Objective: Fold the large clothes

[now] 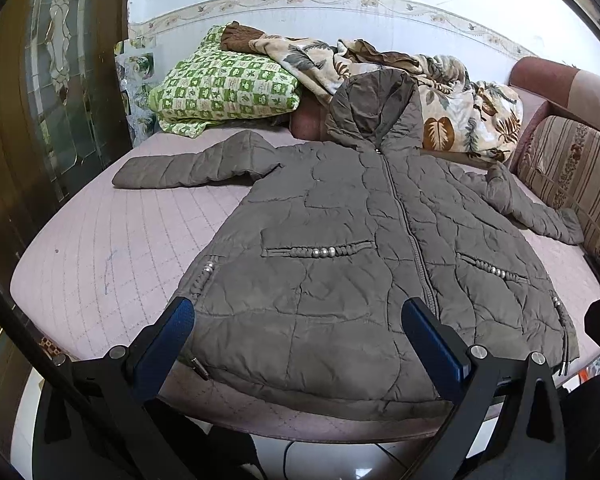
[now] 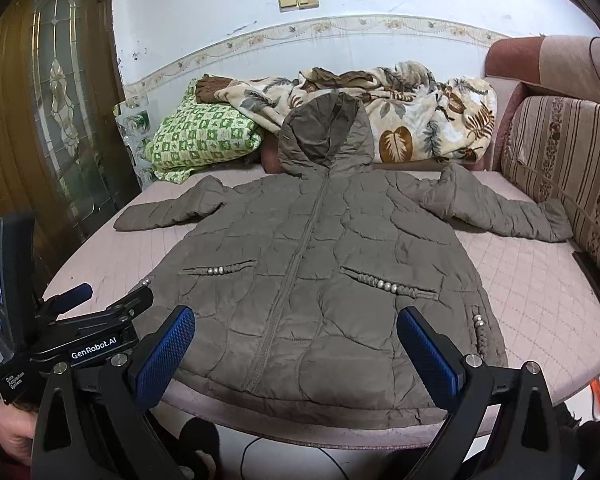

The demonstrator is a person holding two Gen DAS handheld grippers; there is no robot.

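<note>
Left sleeve point(image 2: 168, 210): lies out flat toward the door side, cuff pointing away from the body of the jacket, well apart from both tools.
Left gripper point(image 1: 298, 320): jaws spread wide, nothing between them — it hovers over the hem on the left half of the jacket, and shows in the right wrist view low at the left edge, near the bed's corner.
Jacket point(image 2: 316, 264): a grey-brown quilted hooded coat, spread front-up and zipped on the pink mattress point(image 2: 540, 300); its long axis runs from the hem, nearest the tools, straight away to the hood point(image 2: 324, 132) propped on the bedding by the wall.
Right gripper point(image 2: 296, 338): jaws just as wide, holding nothing, poised above the hem close to the zip line.
Right sleeve point(image 2: 504, 210): reaches out toward the striped sofa back, cuff almost against it.
Nearer hand: judging by position, each sleeve falls to the tool on its own side — neither is close yet, and both must travel forward past the hem.
Progress: folding looks not yet begun.
</note>
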